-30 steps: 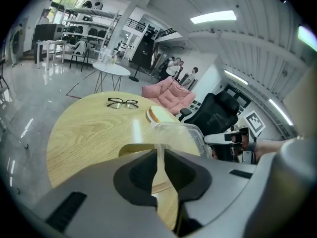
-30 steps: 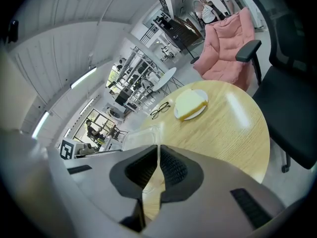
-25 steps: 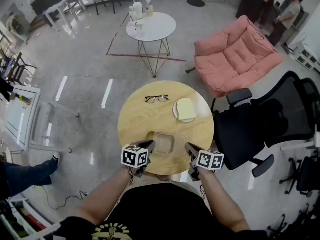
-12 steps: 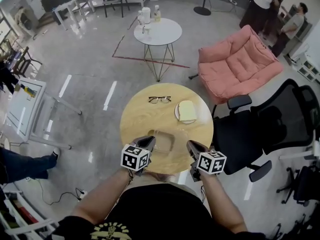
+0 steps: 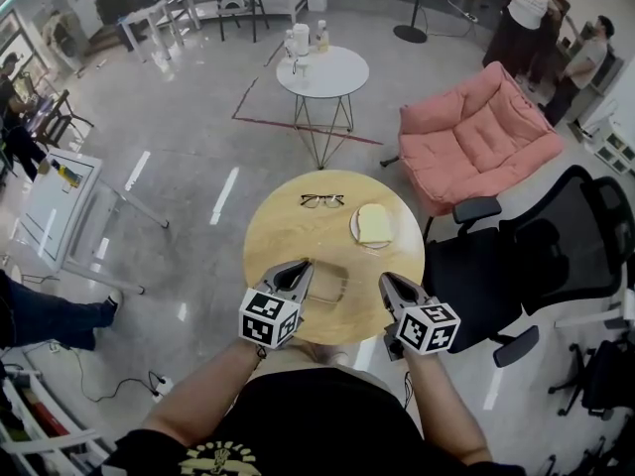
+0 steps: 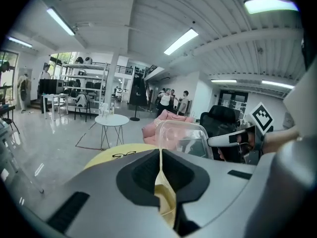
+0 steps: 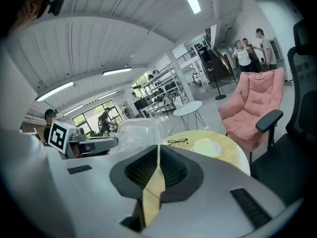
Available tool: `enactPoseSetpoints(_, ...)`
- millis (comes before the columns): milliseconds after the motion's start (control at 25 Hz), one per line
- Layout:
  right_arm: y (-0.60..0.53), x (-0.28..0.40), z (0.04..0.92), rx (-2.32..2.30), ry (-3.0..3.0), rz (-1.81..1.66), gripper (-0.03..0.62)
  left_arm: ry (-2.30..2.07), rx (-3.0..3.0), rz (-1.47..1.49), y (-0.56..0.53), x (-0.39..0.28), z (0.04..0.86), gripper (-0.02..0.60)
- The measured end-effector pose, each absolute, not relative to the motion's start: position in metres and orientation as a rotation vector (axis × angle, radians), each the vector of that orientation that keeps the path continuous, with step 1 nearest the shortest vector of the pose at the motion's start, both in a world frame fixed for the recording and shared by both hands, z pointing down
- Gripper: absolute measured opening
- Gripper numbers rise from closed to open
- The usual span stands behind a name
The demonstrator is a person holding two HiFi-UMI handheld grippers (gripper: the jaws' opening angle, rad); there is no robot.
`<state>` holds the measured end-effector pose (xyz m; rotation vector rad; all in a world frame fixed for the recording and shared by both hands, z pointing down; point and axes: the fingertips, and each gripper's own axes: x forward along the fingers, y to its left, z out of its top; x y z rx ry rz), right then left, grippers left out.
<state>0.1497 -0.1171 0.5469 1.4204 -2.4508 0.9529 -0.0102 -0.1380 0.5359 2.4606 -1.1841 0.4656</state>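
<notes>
Holding a clear plastic container (image 5: 332, 284) between both grippers, I have the left gripper's (image 5: 298, 269) fingers pinched on one rim and the right gripper's (image 5: 389, 282) on the opposite rim. Two grips likely steady the flimsy shell. It hangs above the round wooden surface (image 5: 288, 236) with its long axis seemingly gripper to gripper, though I cannot tell which way its opening faces.

no legible txt, square markers on left gripper (image 5: 303, 264), right gripper (image 5: 386, 278), shirt print (image 5: 224, 456) unreadable

My left gripper (image 6: 160, 152) hides the base of the clear box (image 6: 181, 138) — and most of the table (image 6: 99, 158). From the head view, the box's outline is too faint to trace.
</notes>
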Motion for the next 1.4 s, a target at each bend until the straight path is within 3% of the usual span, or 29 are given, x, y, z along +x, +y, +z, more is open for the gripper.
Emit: enactPoseSetpoints(1400,-0.088,0.152,0.384,1.477,-2.653,0.436,0.028,-1.394,2.743,0.202,-0.105,-0.007,0.37,0.028)
